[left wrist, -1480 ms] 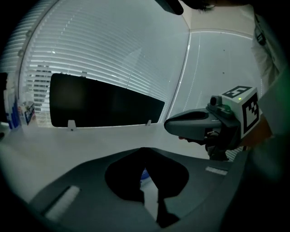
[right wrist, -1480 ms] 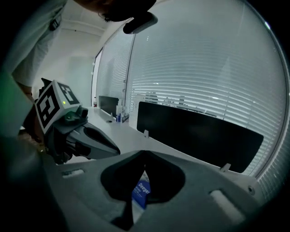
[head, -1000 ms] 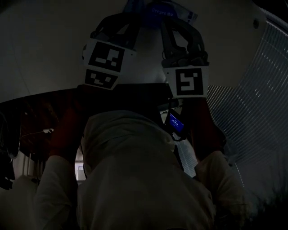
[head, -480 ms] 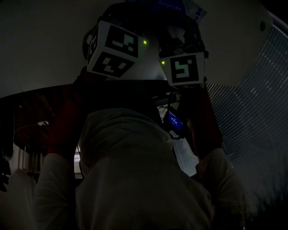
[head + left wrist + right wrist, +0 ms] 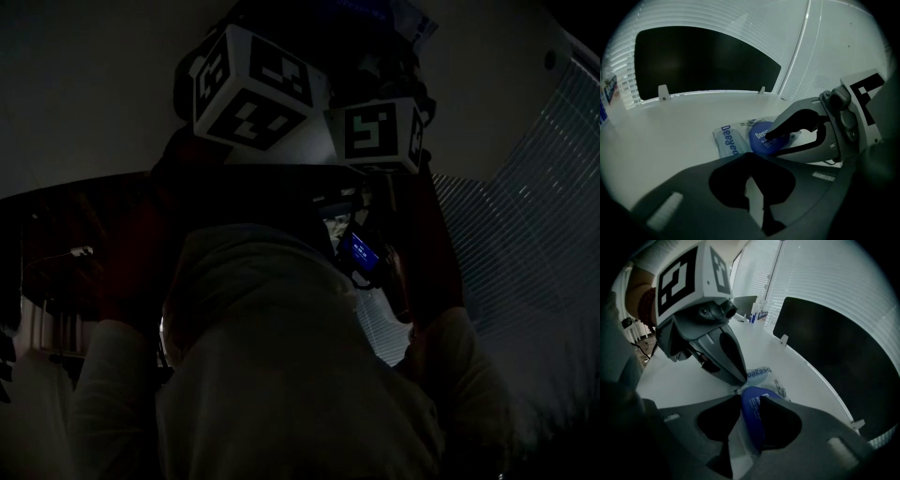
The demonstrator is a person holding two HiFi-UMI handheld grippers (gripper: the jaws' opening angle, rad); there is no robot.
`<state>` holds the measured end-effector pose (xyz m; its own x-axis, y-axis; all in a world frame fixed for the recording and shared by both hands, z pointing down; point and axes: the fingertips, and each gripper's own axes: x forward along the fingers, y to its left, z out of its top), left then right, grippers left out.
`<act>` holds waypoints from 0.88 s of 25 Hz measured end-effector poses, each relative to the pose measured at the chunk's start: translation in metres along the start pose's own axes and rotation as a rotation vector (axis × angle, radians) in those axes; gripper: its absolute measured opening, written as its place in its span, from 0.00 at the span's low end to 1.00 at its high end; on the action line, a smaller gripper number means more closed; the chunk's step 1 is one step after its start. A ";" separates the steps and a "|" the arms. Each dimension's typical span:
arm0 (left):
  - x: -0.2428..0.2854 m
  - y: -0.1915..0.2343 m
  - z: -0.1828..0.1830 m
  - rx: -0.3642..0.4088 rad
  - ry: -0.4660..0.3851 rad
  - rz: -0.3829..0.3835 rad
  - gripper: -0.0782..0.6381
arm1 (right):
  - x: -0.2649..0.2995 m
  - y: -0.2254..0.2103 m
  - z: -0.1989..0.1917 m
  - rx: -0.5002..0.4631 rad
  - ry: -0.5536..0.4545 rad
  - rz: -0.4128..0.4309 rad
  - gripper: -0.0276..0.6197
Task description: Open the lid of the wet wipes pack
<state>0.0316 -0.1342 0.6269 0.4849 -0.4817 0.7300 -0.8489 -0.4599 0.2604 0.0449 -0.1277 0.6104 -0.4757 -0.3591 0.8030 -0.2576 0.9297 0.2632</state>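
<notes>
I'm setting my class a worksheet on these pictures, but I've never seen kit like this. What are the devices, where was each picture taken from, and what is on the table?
There is no robot here: a person holds a hand tool with two-jaw tongs in each hand. The dark picture comes from a camera on the person's head. It mostly shows pale clothing and a marker cube on each tool. The other two pictures come from cameras riding on the tools, each looking along its own tongs. On the white table lies a wet wipes pack with a round blue lid. The right tongs are closed on the lid, which stands between them. The left tongs stand slightly apart and hold nothing.
</notes>
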 end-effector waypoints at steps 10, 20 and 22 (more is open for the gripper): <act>0.004 -0.006 -0.004 0.077 0.055 0.016 0.11 | 0.003 0.007 -0.003 -0.142 0.063 -0.011 0.22; 0.003 -0.002 -0.007 0.219 0.100 0.027 0.11 | -0.002 0.005 0.009 -0.093 0.042 -0.007 0.18; 0.004 -0.002 -0.008 0.247 0.109 0.027 0.11 | -0.002 0.004 0.010 -0.096 0.044 -0.008 0.18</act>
<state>0.0336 -0.1293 0.6339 0.4257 -0.4189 0.8020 -0.7778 -0.6224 0.0878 0.0359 -0.1241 0.6045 -0.4361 -0.3646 0.8227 -0.1789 0.9311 0.3178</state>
